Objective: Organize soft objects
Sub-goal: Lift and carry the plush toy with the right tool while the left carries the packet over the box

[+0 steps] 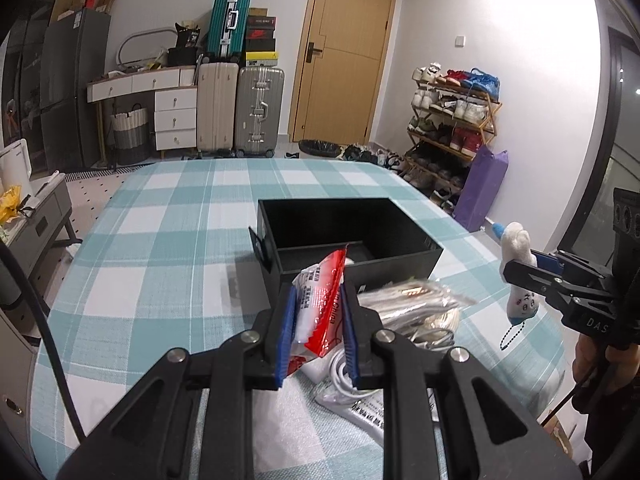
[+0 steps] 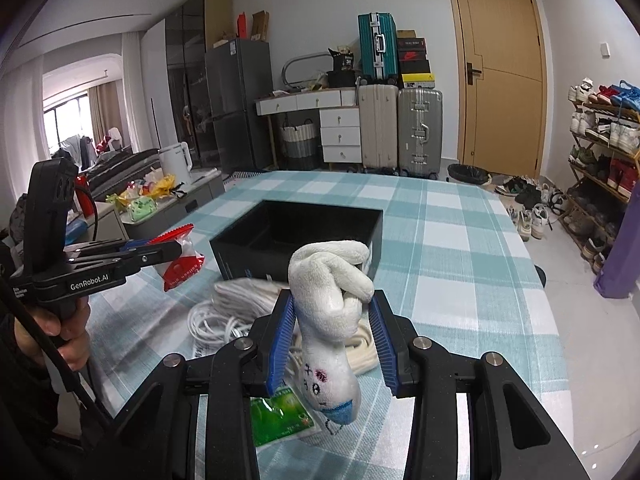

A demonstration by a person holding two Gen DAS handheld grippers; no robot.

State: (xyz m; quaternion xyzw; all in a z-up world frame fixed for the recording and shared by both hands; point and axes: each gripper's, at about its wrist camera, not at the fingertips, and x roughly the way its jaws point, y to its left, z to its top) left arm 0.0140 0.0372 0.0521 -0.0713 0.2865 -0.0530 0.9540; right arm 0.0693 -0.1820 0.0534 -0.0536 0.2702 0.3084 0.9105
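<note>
My left gripper [image 1: 319, 292] is shut on a red and white soft packet [image 1: 326, 312], held a little above the table just in front of a black open box [image 1: 400, 264]. My right gripper [image 2: 332, 300] is shut on a white plush toy [image 2: 326, 292] with a stitched face and a blue end, hanging head down over the table. The right wrist view shows the left gripper [image 2: 172, 246] with the packet [image 2: 182, 266] at the left of the box [image 2: 240, 254]. The plush [image 1: 518, 244] and right gripper [image 1: 520, 274] appear at the right edge of the left wrist view.
On the checked tablecloth [image 1: 160, 240] below the grippers lie a clear bag of white cords [image 1: 416, 308], a coiled white cable [image 2: 208, 322], a cream rope [image 2: 362, 350] and a green packet [image 2: 276, 416]. A person's hand [image 2: 68, 336] grips the left handle.
</note>
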